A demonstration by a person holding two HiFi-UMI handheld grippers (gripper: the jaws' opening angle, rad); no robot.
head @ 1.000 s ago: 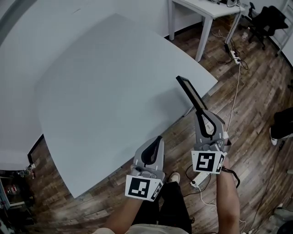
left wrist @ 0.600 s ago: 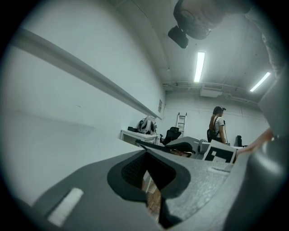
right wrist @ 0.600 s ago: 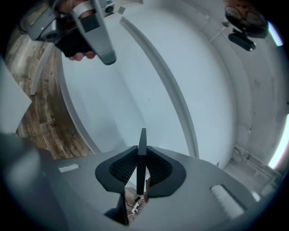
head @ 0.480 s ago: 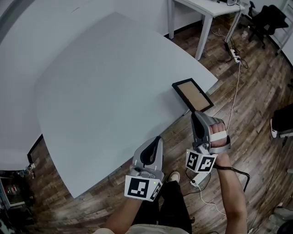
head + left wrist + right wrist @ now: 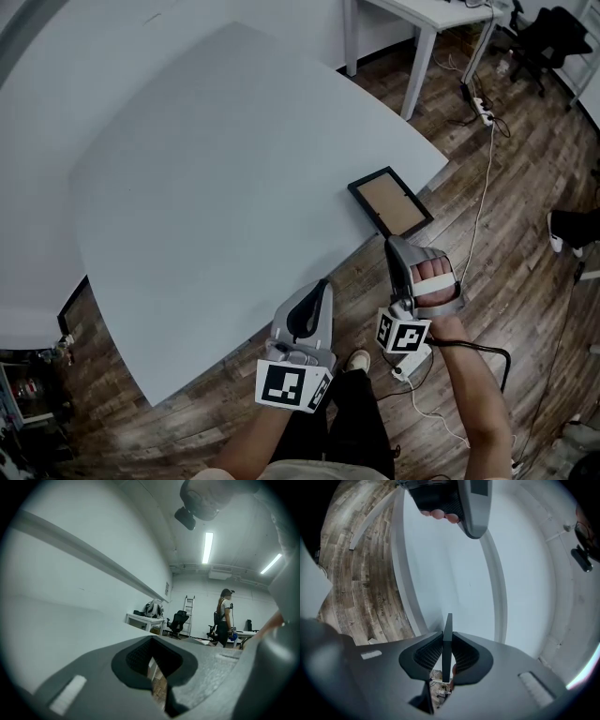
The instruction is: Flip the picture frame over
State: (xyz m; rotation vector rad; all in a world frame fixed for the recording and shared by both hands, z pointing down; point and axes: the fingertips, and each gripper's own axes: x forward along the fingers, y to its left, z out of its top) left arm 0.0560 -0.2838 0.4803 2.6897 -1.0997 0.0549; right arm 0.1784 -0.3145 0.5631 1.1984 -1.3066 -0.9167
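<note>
Picture frame: black border, brown backing upward, lying at the tabletop edge. Your right hand-held gripper pinches its thin edge. Your left hand-held gripper: jaws together, holding nothing.

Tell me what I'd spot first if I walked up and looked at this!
The black picture frame with its brown cardboard back facing up stands out first, lying at the right edge of the big pale grey table, one corner poking past the edge. The right gripper is clamped on the frame's near edge. The left gripper hangs empty by the table's front edge.
</note>
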